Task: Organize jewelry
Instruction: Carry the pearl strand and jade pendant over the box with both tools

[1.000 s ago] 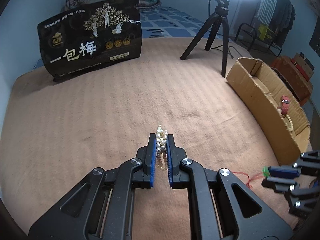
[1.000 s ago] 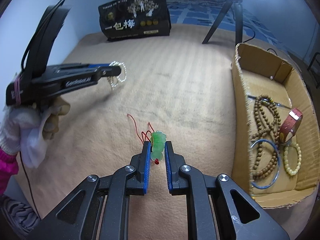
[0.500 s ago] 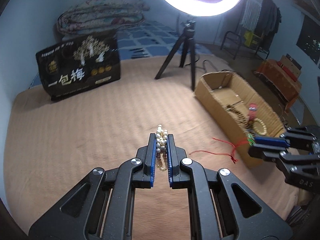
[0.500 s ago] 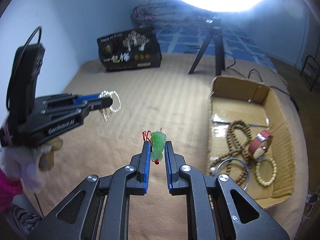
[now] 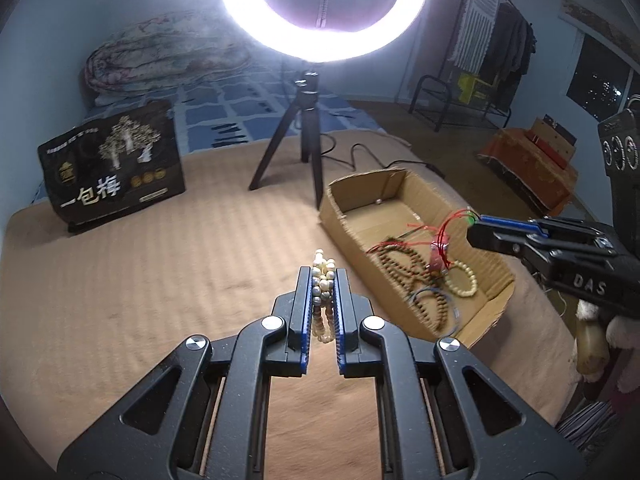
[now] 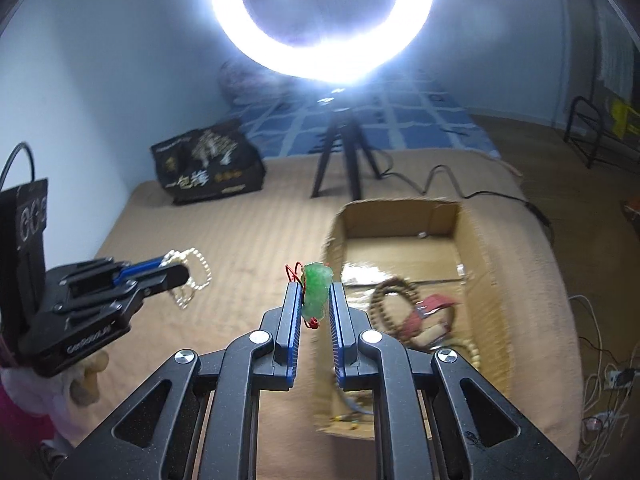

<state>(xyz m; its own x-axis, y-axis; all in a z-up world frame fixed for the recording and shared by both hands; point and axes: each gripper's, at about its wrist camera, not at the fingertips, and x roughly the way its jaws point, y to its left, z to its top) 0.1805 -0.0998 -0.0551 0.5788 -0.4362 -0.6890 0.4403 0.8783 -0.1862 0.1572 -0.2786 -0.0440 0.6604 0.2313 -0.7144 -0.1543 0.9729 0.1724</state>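
My left gripper [image 5: 323, 276] is shut on a pearl bead bracelet [image 5: 323, 280], held in the air above the tan blanket [image 5: 160, 264]. In the right wrist view the same left gripper [image 6: 176, 274] shows at the left with the pearl bracelet [image 6: 192, 276] dangling from it. My right gripper [image 6: 316, 286] is shut on a green jade pendant [image 6: 316, 290] with a red cord, lifted near the left wall of the cardboard box [image 6: 492, 280]. From the left wrist view, the right gripper [image 5: 474, 226] hovers over the cardboard box [image 5: 340, 212], the red cord [image 5: 444, 232] trailing below it.
The box holds a brown bead necklace [image 5: 400, 264], a pale bead bracelet [image 5: 462, 280], a blue ring [image 5: 430, 300] and a red item [image 6: 424, 312]. A ring light on a black tripod [image 5: 304, 148] and a black printed bag [image 5: 112, 164] stand behind. A gloved hand [image 5: 592, 348] holds the right gripper.
Both grippers have risen with their jewelry still held. The right gripper moved from the blanket to over the box; the pendant's red cord left the blanket. The view now takes in more of the box.
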